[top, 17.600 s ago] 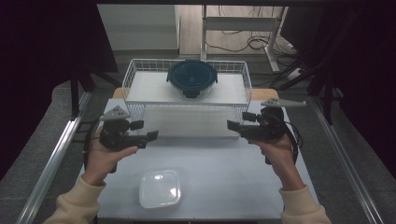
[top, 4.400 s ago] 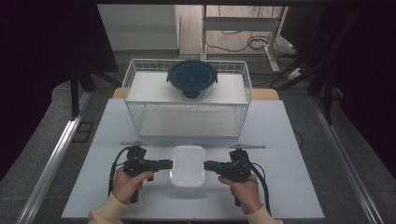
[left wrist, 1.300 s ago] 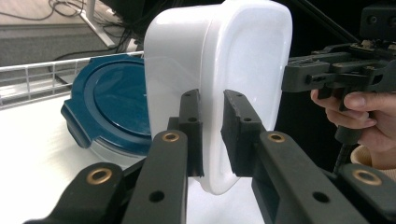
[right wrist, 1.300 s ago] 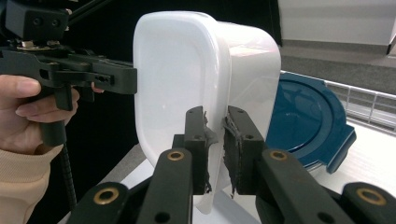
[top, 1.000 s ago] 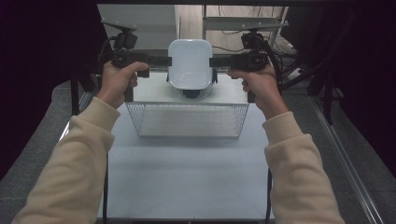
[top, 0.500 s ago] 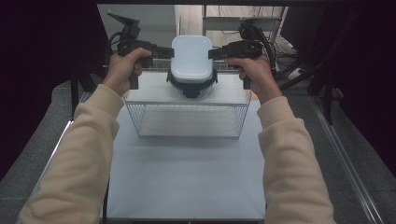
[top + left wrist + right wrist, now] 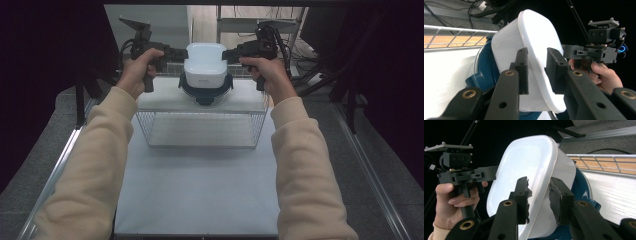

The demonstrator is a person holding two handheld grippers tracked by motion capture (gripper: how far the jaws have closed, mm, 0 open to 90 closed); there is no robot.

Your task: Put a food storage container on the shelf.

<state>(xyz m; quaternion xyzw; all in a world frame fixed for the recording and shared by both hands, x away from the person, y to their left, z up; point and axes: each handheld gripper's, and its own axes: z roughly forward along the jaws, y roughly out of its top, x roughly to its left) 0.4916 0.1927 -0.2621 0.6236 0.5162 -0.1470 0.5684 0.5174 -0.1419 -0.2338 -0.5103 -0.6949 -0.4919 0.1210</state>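
White container [image 7: 205, 64]: we are seeing it turned upside down, sitting on top of the blue lidded bowl [image 7: 206, 89], which stands on the white board across the wire basket [image 7: 200, 131] at the far end of the surface [image 7: 200, 185].
Left gripper [image 7: 177, 53]: we are holding it at the container's left side; in the left gripper view its jaws are straddling the container's rim [image 7: 536, 62], one on each side of the wall.
Left jaws: they have just been opening, and we are seeing a slight gap between pads and plastic, so they are no longer pinching it.
Right gripper [image 7: 230, 54]: we are holding it at the container's right side, level with the left one; in the right gripper view the container [image 7: 529, 177] is lying between its jaws.
Right jaws: they too have just been opening, standing spread around the rim without pressing on it.
Hands: our left hand [image 7: 137, 70] and right hand [image 7: 267, 75] are reaching out over the basket, sleeves stretching back across the bare surface.
Bowl: its blue edge is peeking out beneath the container in both gripper views [image 7: 482, 72].
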